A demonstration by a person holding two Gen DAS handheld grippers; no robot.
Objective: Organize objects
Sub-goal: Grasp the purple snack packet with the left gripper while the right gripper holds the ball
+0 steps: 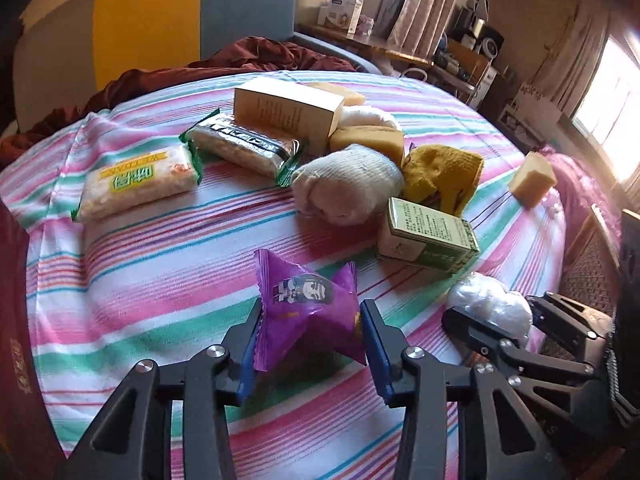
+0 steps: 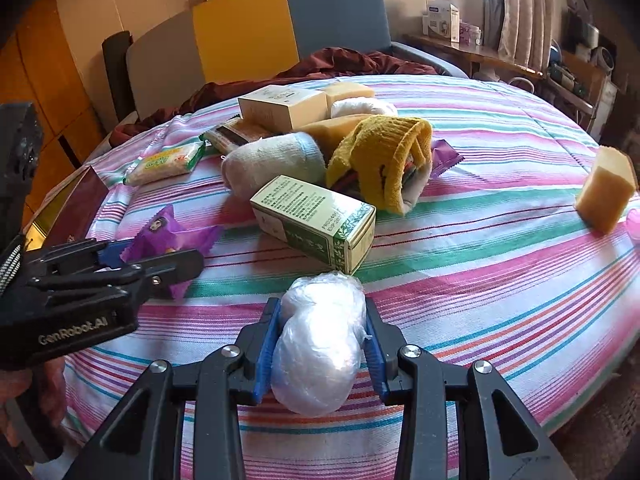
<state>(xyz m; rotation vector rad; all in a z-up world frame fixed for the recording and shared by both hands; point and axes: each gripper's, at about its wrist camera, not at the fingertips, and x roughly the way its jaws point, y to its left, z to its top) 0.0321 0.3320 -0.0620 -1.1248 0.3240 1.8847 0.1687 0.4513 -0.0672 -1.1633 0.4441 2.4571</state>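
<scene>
My left gripper [image 1: 310,330] is shut on a purple snack packet [image 1: 308,312], low over the striped cloth [image 1: 160,280]; the packet also shows in the right wrist view [image 2: 168,240]. My right gripper [image 2: 322,332] is shut on a white plastic-wrapped bundle [image 2: 320,340], also seen from the left wrist [image 1: 488,304]. A green box [image 2: 316,220] lies just beyond it. Past that lie a white sock roll [image 2: 272,160], a yellow sock [image 2: 384,152], a cream box [image 2: 284,106] and two rice-cracker packs [image 1: 136,184] [image 1: 248,146].
A yellow sponge block [image 2: 606,190] stands alone at the right of the cloth. A dark red box [image 2: 76,208] sits at the left edge. A yellow-and-blue headboard [image 2: 288,20] and maroon blanket [image 2: 352,64] lie behind; a cluttered desk [image 2: 480,52] stands at back right.
</scene>
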